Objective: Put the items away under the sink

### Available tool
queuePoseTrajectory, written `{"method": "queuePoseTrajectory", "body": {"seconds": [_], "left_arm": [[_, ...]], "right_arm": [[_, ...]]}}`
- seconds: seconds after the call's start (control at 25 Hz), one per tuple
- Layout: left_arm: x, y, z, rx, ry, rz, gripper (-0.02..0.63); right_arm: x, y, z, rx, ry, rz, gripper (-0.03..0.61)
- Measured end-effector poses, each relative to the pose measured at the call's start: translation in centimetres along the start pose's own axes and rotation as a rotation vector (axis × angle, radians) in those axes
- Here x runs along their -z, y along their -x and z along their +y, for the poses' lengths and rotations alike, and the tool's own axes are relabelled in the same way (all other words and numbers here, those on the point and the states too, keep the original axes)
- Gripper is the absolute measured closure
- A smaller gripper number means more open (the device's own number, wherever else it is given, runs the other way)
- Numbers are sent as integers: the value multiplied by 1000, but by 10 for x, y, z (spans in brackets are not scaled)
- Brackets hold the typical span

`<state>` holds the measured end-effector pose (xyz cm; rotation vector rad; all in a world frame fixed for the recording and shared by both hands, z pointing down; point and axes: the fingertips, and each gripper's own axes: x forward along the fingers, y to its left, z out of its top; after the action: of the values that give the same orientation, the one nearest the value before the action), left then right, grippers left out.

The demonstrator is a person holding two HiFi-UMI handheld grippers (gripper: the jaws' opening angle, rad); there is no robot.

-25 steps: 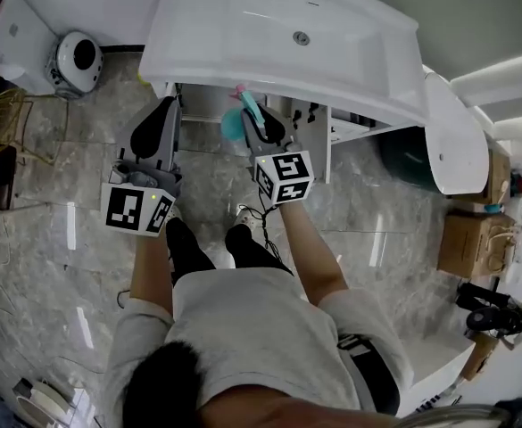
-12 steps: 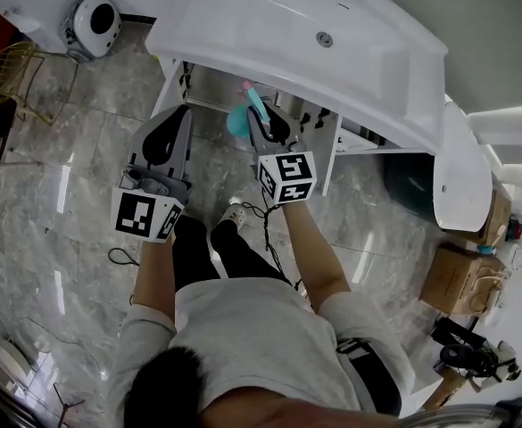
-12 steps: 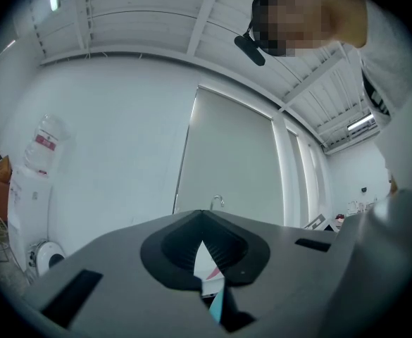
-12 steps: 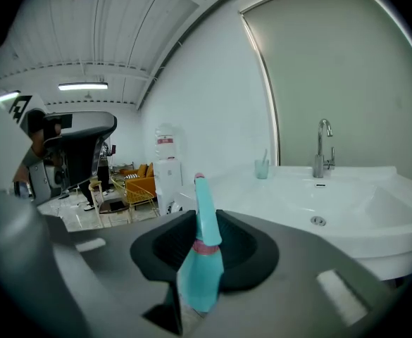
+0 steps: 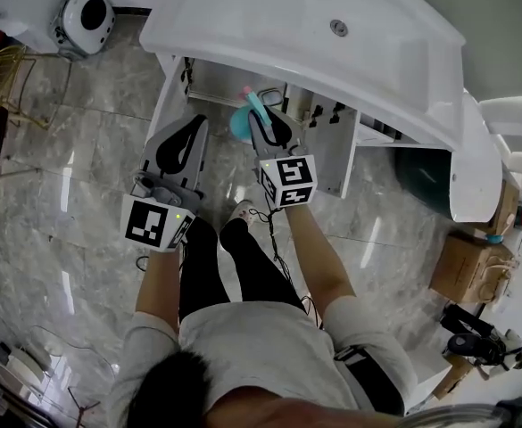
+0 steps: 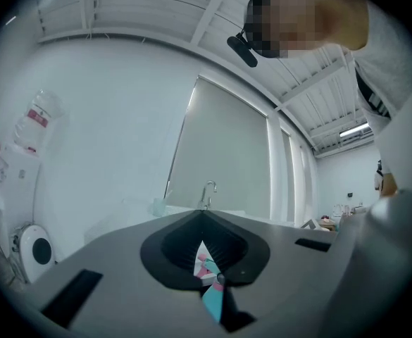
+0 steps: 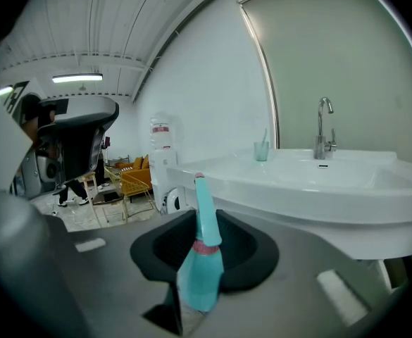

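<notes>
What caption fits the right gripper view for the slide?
Right tool gripping a teal, pink-banded long-necked item beside the white sink and its faucet.

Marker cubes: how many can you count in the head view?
2: one cube on the left gripper, one on the right gripper, which holds a bottle. None seems hidden.

The cabinet opening [image 5: 229,87] under the sink [image 5: 394,78] lies straight ahead of me, with open floor [image 5: 82,194] in front of it. The sink's rim overhangs it, so the way in is low. The open cabinet door [image 5: 332,154] stands just right of my right gripper [image 5: 261,121]. The cabinet's left wall [image 5: 165,96] hems in my left gripper [image 5: 196,125]. My legs [image 5: 234,266] crowd the room below.
</notes>
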<state>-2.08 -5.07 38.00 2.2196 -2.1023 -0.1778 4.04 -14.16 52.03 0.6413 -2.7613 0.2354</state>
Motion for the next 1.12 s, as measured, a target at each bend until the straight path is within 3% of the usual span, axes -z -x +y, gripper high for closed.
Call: {"method": "queuePoseTrajectory", "body": {"seconds": [0.52,1.12], "left_arm": [[112,-36,14,108,-12,2,606],[270,-73,43,147,6,-24,606]], "right_arm": [[92,-70,-35,38,0,-21,479],[199,-141,-97,71,43,-34,477]]}}
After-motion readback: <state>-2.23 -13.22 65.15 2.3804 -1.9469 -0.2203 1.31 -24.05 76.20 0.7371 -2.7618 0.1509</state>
